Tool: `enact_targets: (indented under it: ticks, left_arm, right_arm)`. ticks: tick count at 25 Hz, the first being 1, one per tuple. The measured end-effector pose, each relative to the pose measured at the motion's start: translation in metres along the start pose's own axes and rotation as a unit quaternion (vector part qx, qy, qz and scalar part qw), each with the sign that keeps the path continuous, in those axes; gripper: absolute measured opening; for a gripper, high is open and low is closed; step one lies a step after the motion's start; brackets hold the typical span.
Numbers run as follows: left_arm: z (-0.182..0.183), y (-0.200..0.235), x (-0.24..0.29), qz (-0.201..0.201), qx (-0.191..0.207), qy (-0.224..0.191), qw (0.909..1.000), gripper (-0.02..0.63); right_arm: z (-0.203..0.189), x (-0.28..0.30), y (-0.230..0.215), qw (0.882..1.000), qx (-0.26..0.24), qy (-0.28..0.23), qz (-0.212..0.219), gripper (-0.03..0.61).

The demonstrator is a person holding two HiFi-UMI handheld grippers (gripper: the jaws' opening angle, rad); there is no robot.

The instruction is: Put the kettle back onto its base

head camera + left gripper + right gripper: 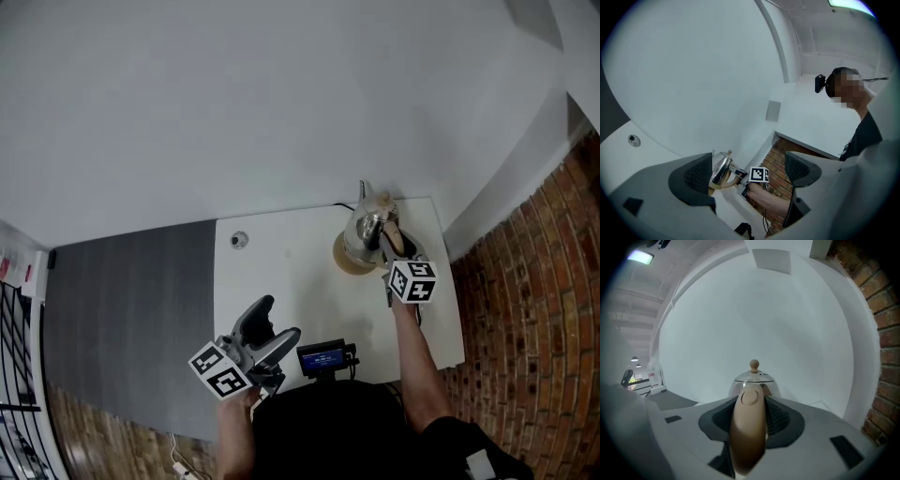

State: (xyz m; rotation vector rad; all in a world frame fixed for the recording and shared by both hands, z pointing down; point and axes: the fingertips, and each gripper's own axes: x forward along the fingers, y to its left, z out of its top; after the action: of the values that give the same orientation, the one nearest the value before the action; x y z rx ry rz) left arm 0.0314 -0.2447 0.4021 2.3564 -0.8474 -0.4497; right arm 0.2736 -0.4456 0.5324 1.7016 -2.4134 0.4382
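The kettle (367, 228) is at the desk's (281, 291) far right, over its tan base (343, 262); I cannot tell if it is seated. My right claw (750, 420) pinches the beige handle (748, 437). My left claw (749, 171) is spread, holding nothing, by the near edge.

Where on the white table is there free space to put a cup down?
The middle of the table is bare, between the small round fitting, the kettle and the black device at the front edge. The right rear corner is crowded: the right gripper holds the kettle's handle at the tan base.
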Motion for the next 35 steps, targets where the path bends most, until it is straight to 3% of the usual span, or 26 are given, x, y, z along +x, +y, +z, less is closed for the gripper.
enact_targets:
  ticks: [15, 35]
  left_arm:
    - [0.0, 0.001, -0.003, 0.003, -0.002, -0.001, 1.0, 0.489]
    - [-0.001, 0.005, -0.009, 0.007, -0.005, -0.006, 0.9999, 0.488]
  right_arm:
    - [-0.017, 0.011, 0.02, 0.998, -0.057, 0.001, -0.018, 0.156]
    - [-0.029, 0.003, 0.038, 0.997, -0.076, -0.002, -0.031, 0.156]
